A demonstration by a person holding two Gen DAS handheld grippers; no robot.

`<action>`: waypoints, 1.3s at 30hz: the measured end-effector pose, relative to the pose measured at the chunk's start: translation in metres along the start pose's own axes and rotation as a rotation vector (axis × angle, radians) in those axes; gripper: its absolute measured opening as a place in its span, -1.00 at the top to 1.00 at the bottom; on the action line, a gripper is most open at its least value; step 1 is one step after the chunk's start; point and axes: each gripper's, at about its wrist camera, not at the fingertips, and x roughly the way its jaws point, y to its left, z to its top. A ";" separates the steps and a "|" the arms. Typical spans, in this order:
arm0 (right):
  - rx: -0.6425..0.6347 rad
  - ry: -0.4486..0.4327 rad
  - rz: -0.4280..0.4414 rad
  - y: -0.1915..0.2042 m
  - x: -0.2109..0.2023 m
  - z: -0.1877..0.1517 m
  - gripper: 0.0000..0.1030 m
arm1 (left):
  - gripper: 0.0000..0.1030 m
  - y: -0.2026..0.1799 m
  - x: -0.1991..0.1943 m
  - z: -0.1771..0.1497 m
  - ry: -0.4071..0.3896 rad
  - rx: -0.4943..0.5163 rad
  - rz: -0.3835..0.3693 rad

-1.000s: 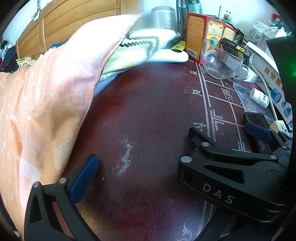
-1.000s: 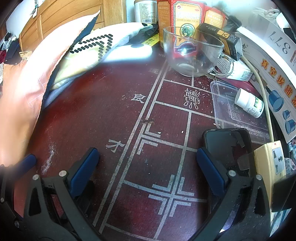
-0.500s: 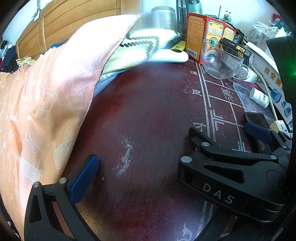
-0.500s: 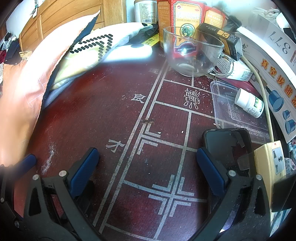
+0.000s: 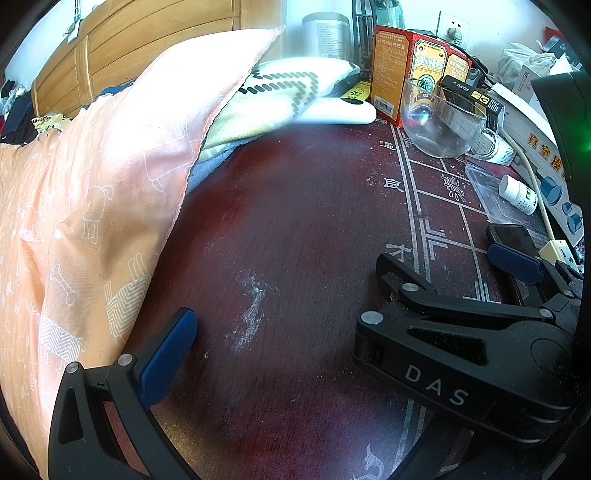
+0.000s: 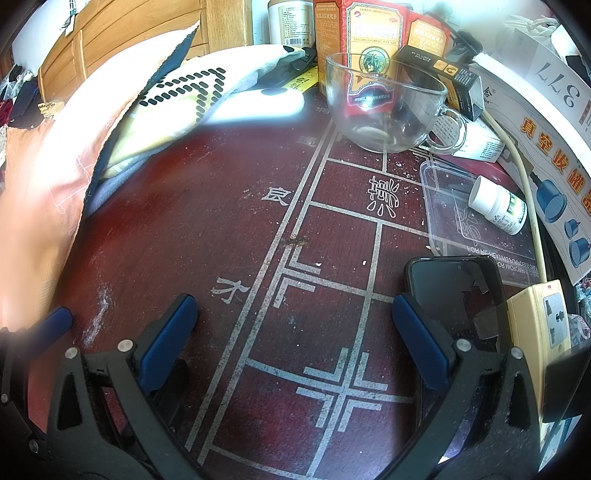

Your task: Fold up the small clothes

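An orange garment (image 5: 92,203) printed with white animals lies heaped along the left side of the dark red table (image 5: 295,221); it also shows in the right wrist view (image 6: 44,192). Under it lie a pale cloth with black dashes (image 5: 273,92) and a grey-blue cloth (image 5: 210,166). My left gripper (image 5: 291,332) is open and holds nothing. Its left finger stands beside the orange garment's edge, and its right finger is hidden behind the right gripper's body. My right gripper (image 6: 291,332) is open over the painted board lines, empty, close to the right of the left one.
A glass cup (image 6: 384,107), red boxes (image 6: 369,29), a white flat object (image 6: 258,107), a clear lid (image 6: 443,206) and a pill bottle (image 6: 498,206) crowd the back right. A phone (image 6: 454,288) and a power strip (image 6: 543,321) lie by my right finger. A wooden headboard (image 5: 147,40) stands behind.
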 end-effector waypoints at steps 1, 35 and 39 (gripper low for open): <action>0.000 0.000 0.000 0.000 0.000 0.000 -1.00 | -1.00 0.000 0.000 0.000 0.000 0.000 0.000; 0.001 0.000 0.000 0.002 -0.002 -0.001 -1.00 | -1.00 0.005 -0.002 0.000 0.001 -0.022 0.012; 0.001 0.000 0.000 0.002 -0.001 -0.001 -1.00 | -1.00 0.006 -0.002 0.001 0.001 -0.024 0.014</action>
